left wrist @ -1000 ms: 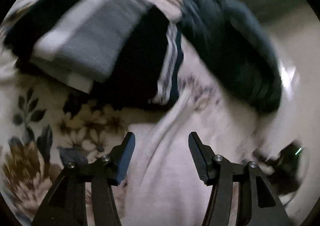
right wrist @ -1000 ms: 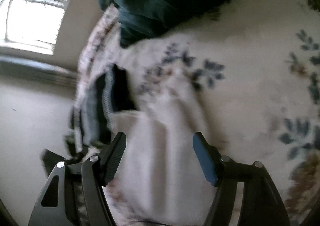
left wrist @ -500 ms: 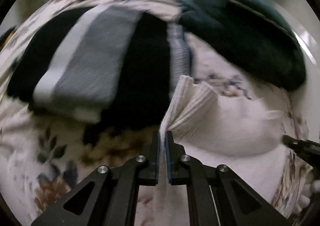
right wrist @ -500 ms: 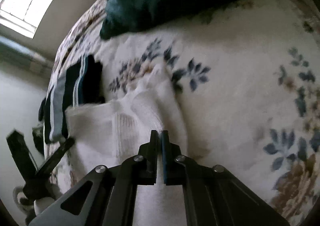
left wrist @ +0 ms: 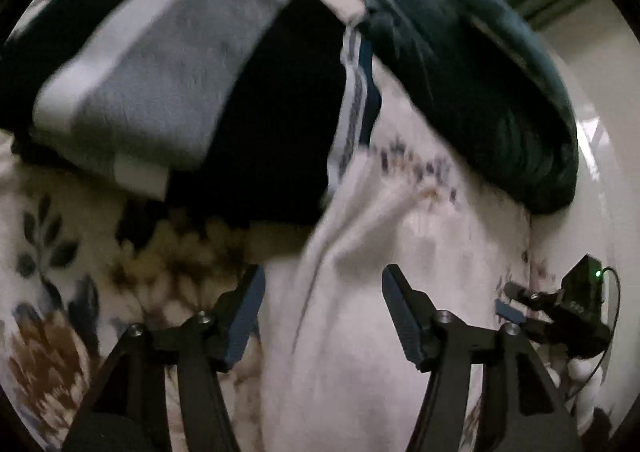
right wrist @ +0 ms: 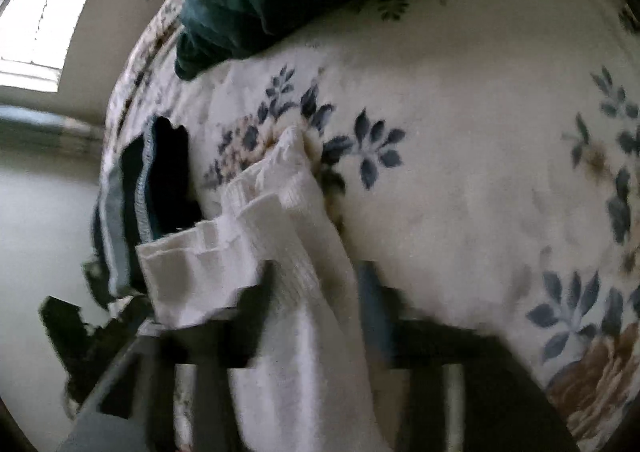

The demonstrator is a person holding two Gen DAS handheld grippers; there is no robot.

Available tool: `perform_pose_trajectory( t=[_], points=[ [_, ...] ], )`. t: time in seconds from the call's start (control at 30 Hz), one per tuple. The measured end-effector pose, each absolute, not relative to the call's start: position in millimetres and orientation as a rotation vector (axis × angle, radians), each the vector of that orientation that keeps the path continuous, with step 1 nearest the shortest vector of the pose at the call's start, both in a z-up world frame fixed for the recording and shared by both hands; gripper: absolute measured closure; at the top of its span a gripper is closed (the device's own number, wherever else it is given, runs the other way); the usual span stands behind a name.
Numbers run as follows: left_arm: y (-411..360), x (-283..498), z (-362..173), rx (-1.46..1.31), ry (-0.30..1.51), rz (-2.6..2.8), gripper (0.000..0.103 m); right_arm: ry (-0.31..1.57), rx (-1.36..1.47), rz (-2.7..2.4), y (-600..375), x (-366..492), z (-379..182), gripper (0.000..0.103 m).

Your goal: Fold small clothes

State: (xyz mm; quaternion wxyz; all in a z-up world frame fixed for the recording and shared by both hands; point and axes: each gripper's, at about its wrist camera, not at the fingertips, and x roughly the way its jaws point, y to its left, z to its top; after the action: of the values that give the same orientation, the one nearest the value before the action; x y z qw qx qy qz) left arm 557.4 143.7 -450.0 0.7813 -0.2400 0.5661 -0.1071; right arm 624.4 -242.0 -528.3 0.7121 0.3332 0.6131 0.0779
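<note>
A white ribbed garment (left wrist: 352, 332) lies rumpled on a floral bedspread (left wrist: 60, 252). My left gripper (left wrist: 323, 276) hovers over it, its jaws opening. The cloth runs between the fingers, but the pads do not press on it. In the right wrist view, the same white garment (right wrist: 280, 220) shows its ribbed edge bunched up. My right gripper (right wrist: 316, 272) is blurred, with its jaws opening either side of the cloth and not pinching it. At the left view's right edge, the right gripper (left wrist: 560, 308) stands close by.
A folded stack of grey, white and black clothes (left wrist: 160, 84) lies beyond the garment, seen again as the stack (right wrist: 152, 188). A dark teal heap (left wrist: 472, 84) sits at the back right. The bedspread (right wrist: 460, 132) runs on to the right. A window (right wrist: 36, 24) glows at the upper left.
Both grippers stood open a second ago, then pinched the white garment's edge shut half a second ago. Now both have opened again, and the cloth has dropped back onto the bedspread.
</note>
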Motion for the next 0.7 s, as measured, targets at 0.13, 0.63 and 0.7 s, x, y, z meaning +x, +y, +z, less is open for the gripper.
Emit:
perform_pose_trajectory(
  t=[0.13, 0.63, 0.7],
  points=[
    [148.5, 529.2, -469.7, -0.577, 1.296, -0.267, 0.045, 1.436, 0.819, 0.277, -240.3, 589.9, -547.2, 0.032],
    [152.7, 488.0, -497.2, -0.879, 1.246, -0.345, 0.08, 1.517, 0.984, 0.429, -180.2, 553.7, -606.1, 0.056],
    [154.5, 470.4, -479.4, -0.88, 1.252, -0.342, 0.08, 1.516, 0.997, 0.448, -181.3, 543.9, -593.4, 0.057]
  ],
)
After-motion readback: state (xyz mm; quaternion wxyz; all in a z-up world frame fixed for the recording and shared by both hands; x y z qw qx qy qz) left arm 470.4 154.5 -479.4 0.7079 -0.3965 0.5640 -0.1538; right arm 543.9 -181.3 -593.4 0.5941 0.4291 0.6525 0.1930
